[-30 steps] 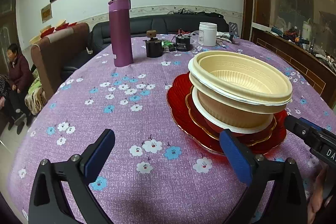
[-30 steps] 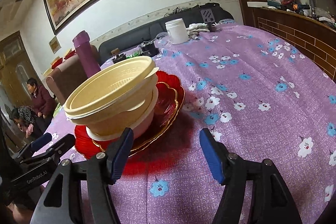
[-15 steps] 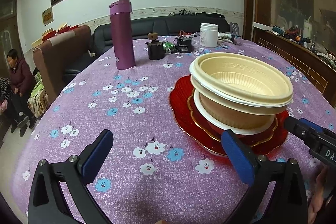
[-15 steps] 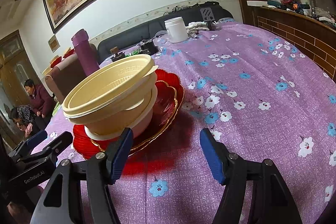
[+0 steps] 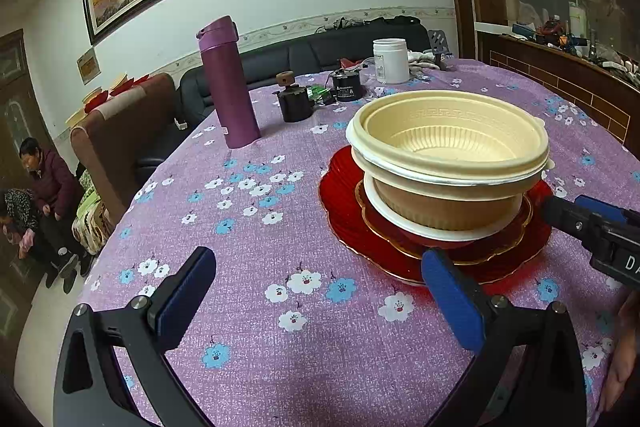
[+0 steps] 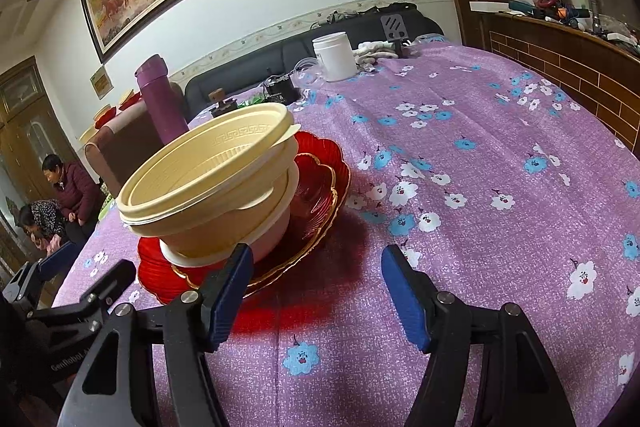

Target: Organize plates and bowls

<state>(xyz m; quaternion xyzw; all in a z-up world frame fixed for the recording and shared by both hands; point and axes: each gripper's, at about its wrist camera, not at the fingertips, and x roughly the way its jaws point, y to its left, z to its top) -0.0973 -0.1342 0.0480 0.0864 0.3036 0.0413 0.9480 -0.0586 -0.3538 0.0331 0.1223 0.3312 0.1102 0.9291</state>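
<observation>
A stack of cream bowls point(image 5: 448, 163) point(image 6: 216, 183) sits tilted on a smaller gold-rimmed red plate point(image 5: 504, 247) point(image 6: 316, 203), which lies on a larger red plate point(image 5: 340, 203) point(image 6: 332, 151). My left gripper point(image 5: 320, 291) is open over bare cloth to the left of the stack, its right finger just in front of the plates' rim. My right gripper point(image 6: 316, 291) is open too, nothing between its fingers; its left finger point(image 6: 230, 293) stands just before the plates' near rim. Each gripper shows at the edge of the other's view.
The round table point(image 5: 260, 227) has a purple flowered cloth. At its far side stand a purple flask point(image 5: 228, 83) point(image 6: 160, 95), a white jar point(image 5: 390, 61) point(image 6: 334, 55), and small dark containers point(image 5: 296, 99). Two people point(image 5: 40, 183) sit at the left, beyond a brown chair point(image 5: 120, 131).
The left wrist view has rolled a little and shifted slightly; the stack of bowls and plates has not moved. The right gripper has stayed still and equally open.
</observation>
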